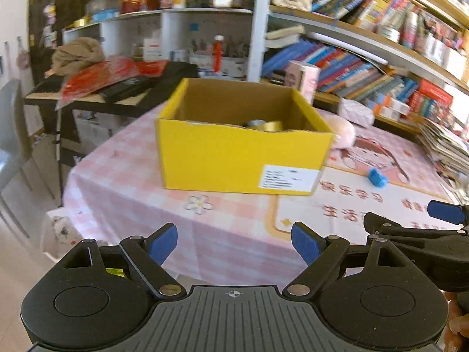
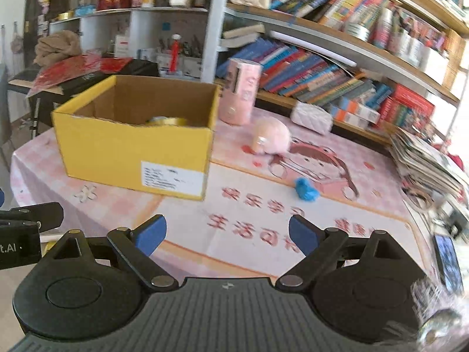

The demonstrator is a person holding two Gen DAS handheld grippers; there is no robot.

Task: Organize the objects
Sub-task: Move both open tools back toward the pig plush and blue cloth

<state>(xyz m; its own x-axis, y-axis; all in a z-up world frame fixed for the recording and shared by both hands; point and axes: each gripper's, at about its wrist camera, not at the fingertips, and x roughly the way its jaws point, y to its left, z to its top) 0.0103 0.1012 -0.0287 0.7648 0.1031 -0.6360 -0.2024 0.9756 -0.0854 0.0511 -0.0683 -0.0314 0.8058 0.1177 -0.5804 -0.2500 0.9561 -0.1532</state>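
A yellow cardboard box (image 1: 234, 158) stands open on the pink checked table (image 1: 132, 193); it also shows in the right wrist view (image 2: 132, 149). A gold tape roll (image 1: 268, 125) lies inside it, also seen in the right wrist view (image 2: 167, 121). A small blue object (image 2: 305, 190) lies on the printed mat right of the box, also in the left wrist view (image 1: 377, 177). A pink plush (image 2: 271, 139) lies behind it. My left gripper (image 1: 234, 245) is open and empty, in front of the box. My right gripper (image 2: 227, 234) is open and empty, in front of the mat.
A pink cylinder box (image 2: 241, 91) and a white quilted pouch (image 2: 312, 117) stand behind the plush. Bookshelves (image 2: 337, 67) line the back. A stack of magazines (image 2: 425, 164) and a phone (image 2: 448, 261) lie at the table's right. A black side table (image 1: 88, 94) stands left.
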